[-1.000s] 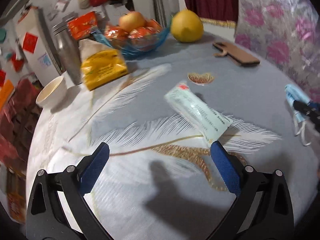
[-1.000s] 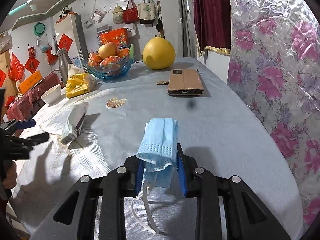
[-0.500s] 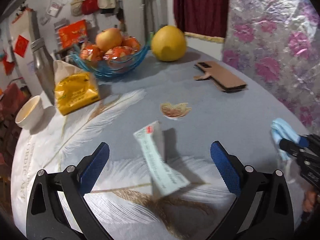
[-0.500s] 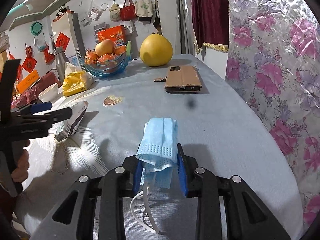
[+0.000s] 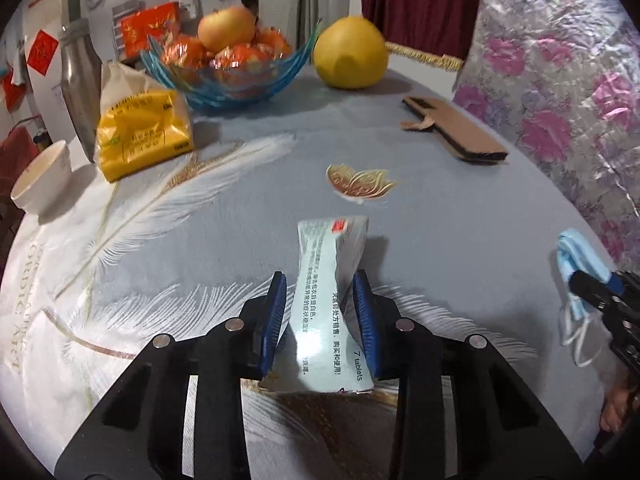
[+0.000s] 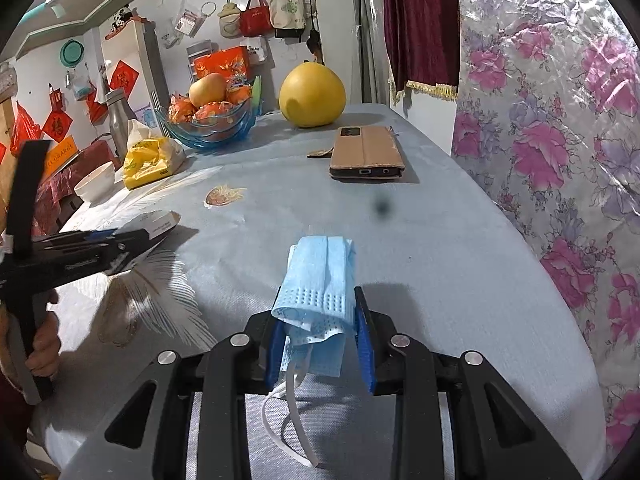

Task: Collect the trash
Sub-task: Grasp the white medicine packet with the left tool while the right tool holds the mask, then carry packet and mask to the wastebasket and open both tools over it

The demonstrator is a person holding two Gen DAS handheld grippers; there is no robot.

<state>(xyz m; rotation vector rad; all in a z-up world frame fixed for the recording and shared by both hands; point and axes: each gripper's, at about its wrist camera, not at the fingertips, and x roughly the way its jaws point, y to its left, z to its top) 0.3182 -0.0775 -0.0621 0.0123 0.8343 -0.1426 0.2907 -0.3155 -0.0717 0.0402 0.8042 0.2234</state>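
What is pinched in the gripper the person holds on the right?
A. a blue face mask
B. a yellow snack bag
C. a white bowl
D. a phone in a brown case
A: the blue face mask sits folded between the pads of the right gripper, its ear loops dangling below.

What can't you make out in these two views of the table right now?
- Medicine box, left wrist view: its near end sits behind the left claw, and the small print is unreadable.
- Face mask, right wrist view: its lower part is hidden inside the right claw.
- Trash bin: in neither view.
- Phone: screen covered by its case.
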